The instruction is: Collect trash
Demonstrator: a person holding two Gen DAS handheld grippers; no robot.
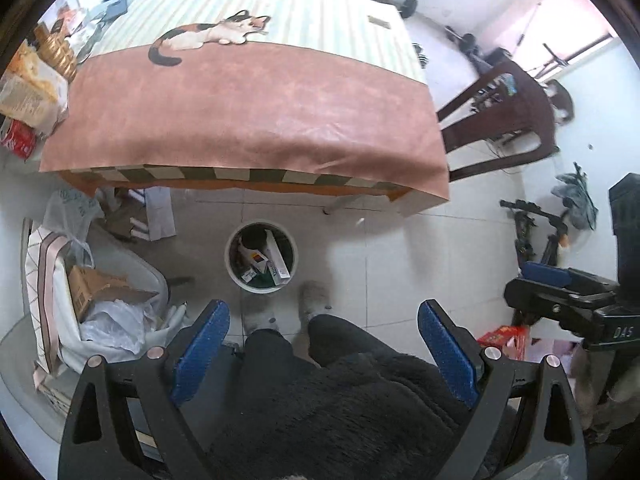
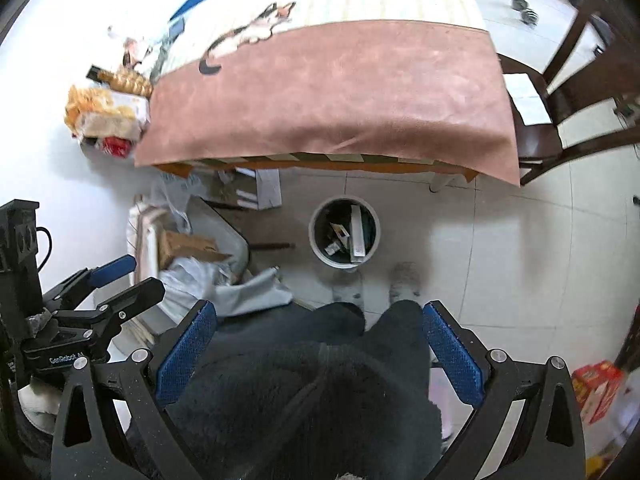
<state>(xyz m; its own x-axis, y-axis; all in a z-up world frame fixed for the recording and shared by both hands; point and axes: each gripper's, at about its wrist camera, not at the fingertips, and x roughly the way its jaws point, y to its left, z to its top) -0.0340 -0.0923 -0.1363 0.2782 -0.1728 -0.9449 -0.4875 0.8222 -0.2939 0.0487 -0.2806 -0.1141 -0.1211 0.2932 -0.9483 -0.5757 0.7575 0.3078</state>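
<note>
Dark fleece-clad knees of a seated person fill the foreground of both wrist views, framed by two pairs of blue-padded jaws spread wide and holding nothing. Left gripper (image 1: 322, 344) and right gripper (image 2: 320, 344) both hang above the lap, well apart from any object. Beyond the person's slippered feet stands the round white trash bin (image 1: 261, 256), on the tiled floor just in front of the table. Inside it lie several small cartons, among them a long white box (image 1: 276, 258) leaning against the wall of the bin. Pink-brown cloth covers the tabletop (image 1: 248, 108), bare on this side apart from a printed cat further back. Snack bags and a red can (image 1: 18, 140) sit on a surface off its left end. Cardboard and crumpled plastic (image 1: 108, 308) spill from a white chair to the person's left, and a red carton (image 1: 504, 340) lies on the floor to the right.

Judging by the filled bin and cleared cloth, the collecting looks largely done, or paused between items. Any further move would call for choosing a remaining piece, most plausibly the red carton on the floor or the loose wrappings by the chair, then reaching low, closing on it and carrying it over the bin's rim.
</note>
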